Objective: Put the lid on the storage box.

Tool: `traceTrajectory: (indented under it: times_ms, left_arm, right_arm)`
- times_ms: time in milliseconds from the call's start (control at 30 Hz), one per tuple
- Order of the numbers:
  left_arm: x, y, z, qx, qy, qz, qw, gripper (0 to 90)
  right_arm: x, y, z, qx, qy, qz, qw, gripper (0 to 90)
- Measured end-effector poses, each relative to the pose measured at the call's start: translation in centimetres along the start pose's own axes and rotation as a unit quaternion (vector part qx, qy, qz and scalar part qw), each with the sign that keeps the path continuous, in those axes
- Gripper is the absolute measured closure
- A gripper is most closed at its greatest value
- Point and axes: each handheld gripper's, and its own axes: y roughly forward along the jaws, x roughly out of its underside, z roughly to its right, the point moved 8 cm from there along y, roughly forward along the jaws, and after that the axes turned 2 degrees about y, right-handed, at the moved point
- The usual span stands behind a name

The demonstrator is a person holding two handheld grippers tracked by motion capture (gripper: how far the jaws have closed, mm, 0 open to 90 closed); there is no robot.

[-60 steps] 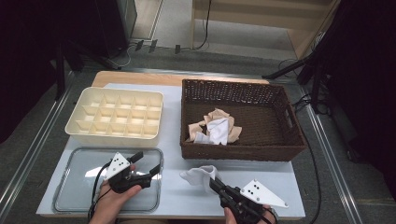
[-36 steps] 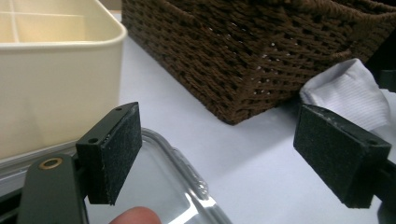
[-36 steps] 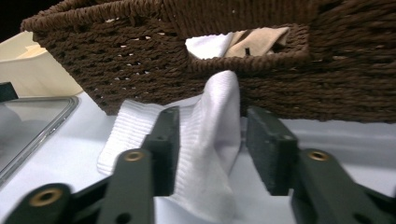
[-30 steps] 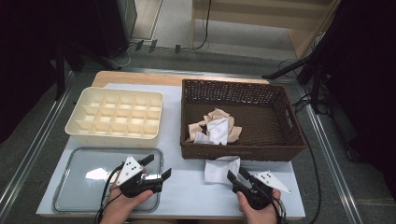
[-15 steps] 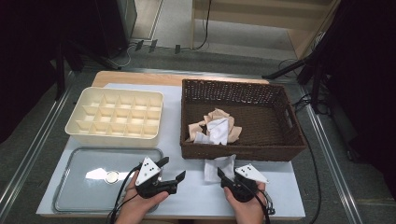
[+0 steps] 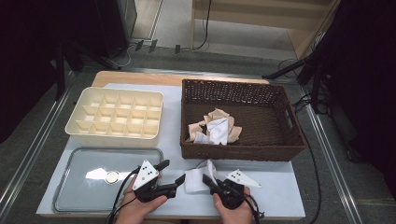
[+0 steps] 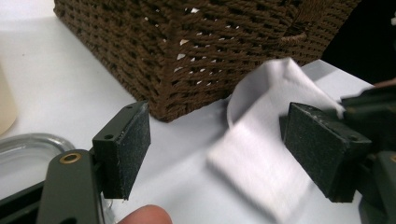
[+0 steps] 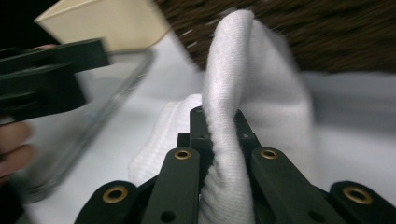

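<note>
Both handheld grippers are black, with brass-ringed screw holes, dotted grey three-cornered plates on top and trailing black cables.

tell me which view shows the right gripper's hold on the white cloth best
The right gripper view: its jaws have just closed on a raised fold of the white cloth. The high view shows the right gripper at the cloth's edge, small. The left gripper view shows the cloth blurred between open jaws.
</note>
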Motion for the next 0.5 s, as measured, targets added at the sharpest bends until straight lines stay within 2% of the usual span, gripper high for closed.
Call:
traceTrajectory:
  times_ms: [67, 100, 167, 267, 333, 400, 433, 500]
  left_arm:
    - [0.1, 0.0, -0.4, -0.005, -0.006, -0.002, 1.0000, 24.1]
    - [0.1, -0.1, -0.5, -0.008, -0.008, -0.002, 0.9999, 24.2]
    - [0.0, -0.2, -0.8, -0.012, -0.012, 0.001, 0.9999, 24.5]
    - [-0.2, -0.4, -1.1, -0.015, -0.014, 0.006, 0.9998, 26.0]
    - [-0.3, -0.5, -1.2, -0.009, -0.022, 0.008, 0.9997, 32.8]
    - [-0.4, -0.6, -1.4, -0.010, -0.025, 0.010, 0.9996, 36.2]
    - [-0.4, -0.7, -1.5, -0.010, -0.026, 0.010, 0.9995, 38.1]
    - [-0.4, -0.8, -1.7, -0.010, -0.033, 0.010, 0.9994, 41.3]
  right_arm:
    - [0.6, 0.3, -0.9, -0.006, -0.002, -0.003, 1.0000, 83.7]
    - [0.9, 0.4, -1.1, -0.004, -0.008, -0.003, 1.0000, 77.2]
    - [0.8, 0.6, -0.9, 0.005, -0.024, 0.017, 0.9996, 59.3]
    - [-0.2, -0.4, -0.1, 0.034, -0.036, 0.054, 0.9973, 48.8]
    - [-1.0, -1.6, 0.5, 0.059, -0.049, 0.079, 0.9940, 47.7]
    - [-1.6, -2.8, 0.8, 0.072, -0.055, 0.096, 0.9912, 53.8]
    - [-1.8, -3.3, 0.7, 0.071, -0.057, 0.101, 0.9906, 56.8]
    - [-1.8, -3.8, 0.2, 0.058, -0.062, 0.094, 0.9919, 58.8]
